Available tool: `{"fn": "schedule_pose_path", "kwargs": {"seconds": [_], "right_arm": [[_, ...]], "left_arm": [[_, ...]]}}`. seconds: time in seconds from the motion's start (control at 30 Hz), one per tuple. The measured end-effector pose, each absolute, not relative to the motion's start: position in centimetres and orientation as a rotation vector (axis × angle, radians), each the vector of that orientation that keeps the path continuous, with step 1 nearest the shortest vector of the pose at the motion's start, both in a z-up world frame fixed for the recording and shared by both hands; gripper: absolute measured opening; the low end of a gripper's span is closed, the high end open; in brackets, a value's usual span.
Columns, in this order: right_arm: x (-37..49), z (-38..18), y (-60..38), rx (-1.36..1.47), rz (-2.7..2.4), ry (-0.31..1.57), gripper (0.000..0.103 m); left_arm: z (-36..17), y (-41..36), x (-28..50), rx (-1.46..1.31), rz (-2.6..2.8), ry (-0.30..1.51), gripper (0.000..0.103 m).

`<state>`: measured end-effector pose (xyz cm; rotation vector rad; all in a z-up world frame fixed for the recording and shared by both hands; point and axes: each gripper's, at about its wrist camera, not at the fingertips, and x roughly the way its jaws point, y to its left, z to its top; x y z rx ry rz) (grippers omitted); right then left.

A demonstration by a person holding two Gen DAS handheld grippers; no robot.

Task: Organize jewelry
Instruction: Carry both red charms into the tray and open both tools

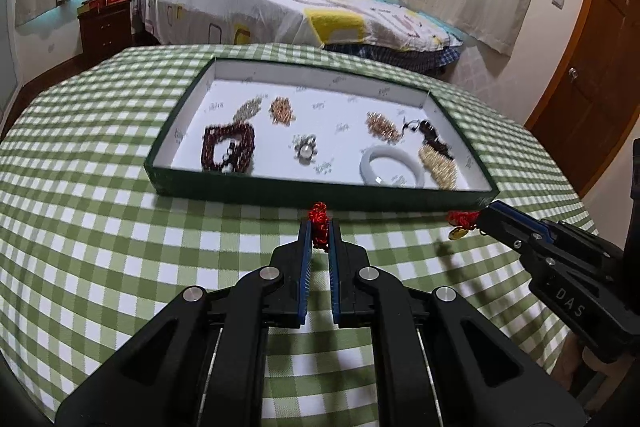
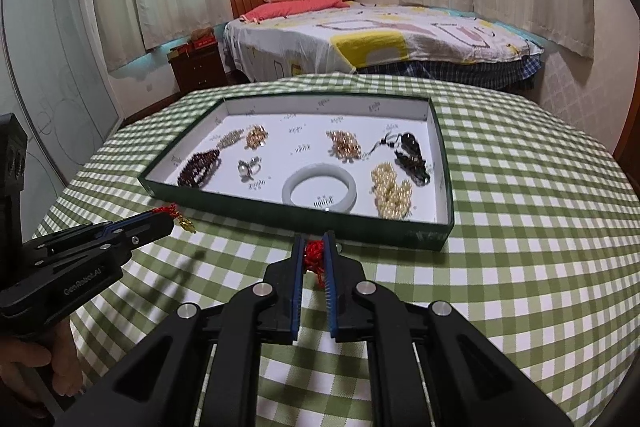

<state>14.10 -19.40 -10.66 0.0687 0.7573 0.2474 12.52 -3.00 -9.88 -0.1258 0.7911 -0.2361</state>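
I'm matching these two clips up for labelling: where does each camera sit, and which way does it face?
Left wrist view: on the left tool, facing the green tray and the bed; the right tool enters at right.
Right wrist view: on the right tool, facing the same tray; the left tool and a hand show at left.
Shared: each tool is shut on an end of the red cord, above the checked tablecloth.
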Motion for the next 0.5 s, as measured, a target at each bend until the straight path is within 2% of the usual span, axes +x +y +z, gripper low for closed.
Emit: {"fn": "schedule_pose_path", "kwargs": {"seconds": [0.27,0.5], "right_arm": [[14.9,-7.4,-19.1,0.073,0.259,0.677,0.01],[19.0,-5.3,-19.5,0.091,0.237,0.606,0.01]], "left_arm": [[-6.3,-3.7,13.2,-0.119,-0.264,0.71,0.008],[-4.0,-5.3,17.1,-0.089,-0.276,0.635,0.008]]}}
